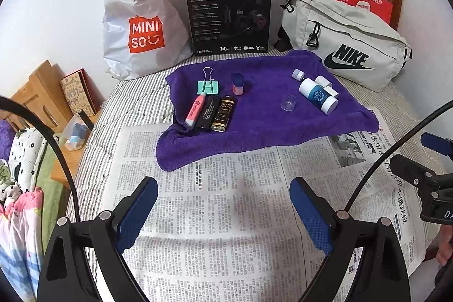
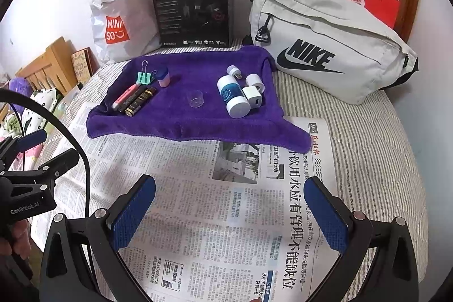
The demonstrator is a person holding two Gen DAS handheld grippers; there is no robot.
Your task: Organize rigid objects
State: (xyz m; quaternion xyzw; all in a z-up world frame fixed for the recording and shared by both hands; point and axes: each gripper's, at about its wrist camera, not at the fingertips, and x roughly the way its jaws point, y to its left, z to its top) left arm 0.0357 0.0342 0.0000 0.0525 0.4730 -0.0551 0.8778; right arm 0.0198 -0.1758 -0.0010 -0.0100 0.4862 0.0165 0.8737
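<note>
Both grippers, left (image 1: pixel 223 212) and right (image 2: pixel 230 212), hover released over the newspaper (image 1: pixel 215 217). Bottle (image 1: pixel 318 99), clip (image 1: pixel 208 87) and cup (image 1: pixel 288 102) lie apart on the towel (image 1: pixel 254 129).

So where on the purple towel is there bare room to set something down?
The purple towel is bare along its near edge, beside the newspaper, and in the middle around the clear cup. It is crowded at the left, where the green binder clip sits by the pink pen, and at the right around the white bottle.
</note>
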